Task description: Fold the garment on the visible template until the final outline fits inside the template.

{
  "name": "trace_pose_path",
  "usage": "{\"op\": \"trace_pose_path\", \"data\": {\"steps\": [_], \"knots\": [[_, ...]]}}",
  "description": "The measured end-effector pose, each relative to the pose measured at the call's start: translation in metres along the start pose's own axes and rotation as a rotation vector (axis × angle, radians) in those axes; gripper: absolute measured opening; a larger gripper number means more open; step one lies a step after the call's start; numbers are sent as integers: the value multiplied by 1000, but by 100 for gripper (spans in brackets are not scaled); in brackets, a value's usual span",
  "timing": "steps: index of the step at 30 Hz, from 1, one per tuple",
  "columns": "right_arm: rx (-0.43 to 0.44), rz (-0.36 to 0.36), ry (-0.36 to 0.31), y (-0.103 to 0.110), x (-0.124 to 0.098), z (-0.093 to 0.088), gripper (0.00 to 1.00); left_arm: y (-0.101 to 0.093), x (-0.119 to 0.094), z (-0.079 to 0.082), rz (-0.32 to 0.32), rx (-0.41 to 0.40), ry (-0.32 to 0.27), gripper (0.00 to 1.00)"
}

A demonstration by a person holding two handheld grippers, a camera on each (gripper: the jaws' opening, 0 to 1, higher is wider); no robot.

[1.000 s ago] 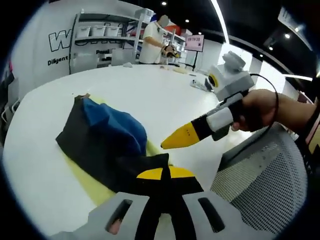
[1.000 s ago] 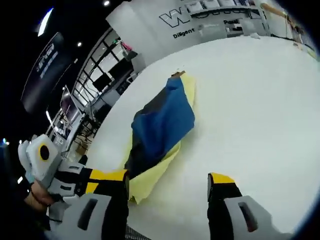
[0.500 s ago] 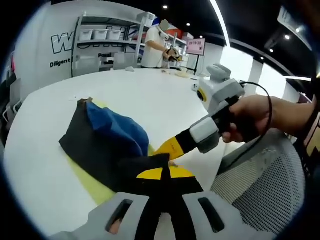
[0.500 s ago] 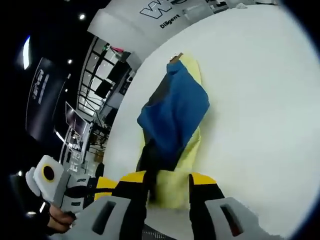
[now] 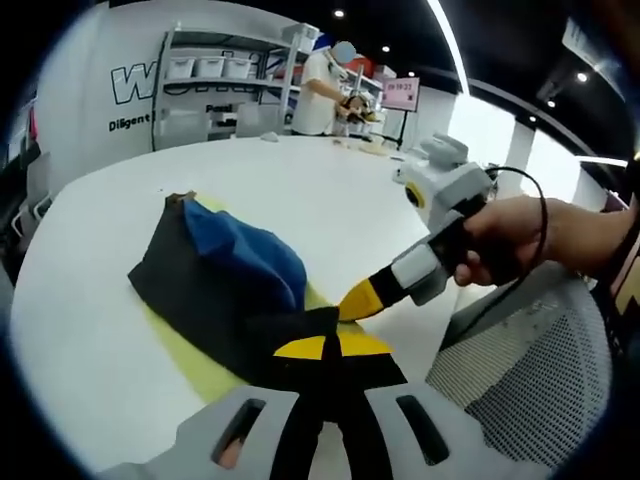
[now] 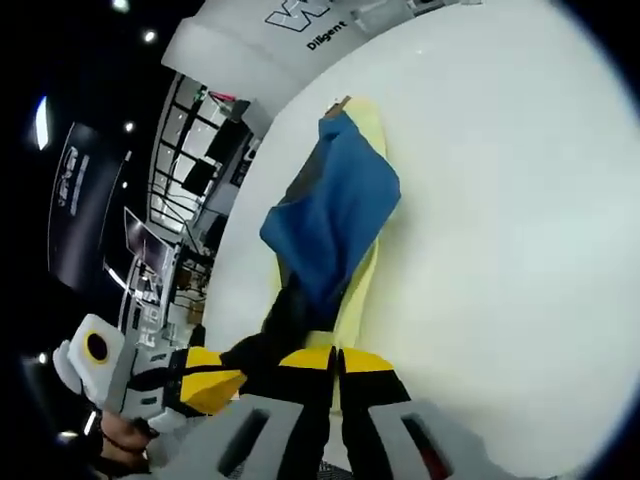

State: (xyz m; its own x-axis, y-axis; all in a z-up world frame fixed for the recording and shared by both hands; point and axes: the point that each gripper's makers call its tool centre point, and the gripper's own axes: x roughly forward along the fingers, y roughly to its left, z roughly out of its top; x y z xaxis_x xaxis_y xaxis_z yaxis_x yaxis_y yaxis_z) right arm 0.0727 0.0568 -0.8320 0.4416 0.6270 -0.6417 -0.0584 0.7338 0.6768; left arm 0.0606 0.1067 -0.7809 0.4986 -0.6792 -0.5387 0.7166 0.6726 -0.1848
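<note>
In the left gripper view, the left hand-held gripper (image 5: 331, 347) pinches the black edge of the garment (image 5: 222, 290) on the yellow template (image 5: 190, 362) on the white table (image 5: 80, 330).

In the right gripper view, the right hand-held gripper (image 6: 336, 358) is pressed together at the garment's near end; whether it holds cloth, I cannot tell.

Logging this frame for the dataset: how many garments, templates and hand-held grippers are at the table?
Garment: 1
Yellow template: 1
Hand-held grippers: 2, left hand-held gripper and right hand-held gripper
Total: 4
</note>
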Motion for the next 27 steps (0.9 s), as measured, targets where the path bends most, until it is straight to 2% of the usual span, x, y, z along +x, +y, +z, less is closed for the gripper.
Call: {"op": "trace_pose_path", "data": {"steps": [8,10,12,16,18,20,21,23,24,27], "knots": [[-26,2,-7,2,-6,2,0,28,-20,11,72,-3,-27,0],[-100,-18,17,-2,-7,-1,0,36,-26,13,92,1,-33,0],[-92,-33,4,-3,-9,1,0,44,-32,15,107,4,-35,0],[-59,-20,-6,-3,-12,3,0,63,-44,19,174,-6,-51,0],[-70,-22,-6,-5,-13,2,0,72,-47,18,201,0,-43,0],[-40,69,-36,9,-13,5,0,83,-51,15,231,12,-26,0],[-44,50,-28,5,-14,3,0,87,-53,14,244,2,-27,0],[-122,7,-17,0,-15,1,0,94,-57,13,254,1,-26,0],[-135,-5,-15,0,-15,0,0,99,-59,11,268,7,-23,0],[-125,3,-15,0,-15,1,0,113,-65,4,322,40,15,0]]}}
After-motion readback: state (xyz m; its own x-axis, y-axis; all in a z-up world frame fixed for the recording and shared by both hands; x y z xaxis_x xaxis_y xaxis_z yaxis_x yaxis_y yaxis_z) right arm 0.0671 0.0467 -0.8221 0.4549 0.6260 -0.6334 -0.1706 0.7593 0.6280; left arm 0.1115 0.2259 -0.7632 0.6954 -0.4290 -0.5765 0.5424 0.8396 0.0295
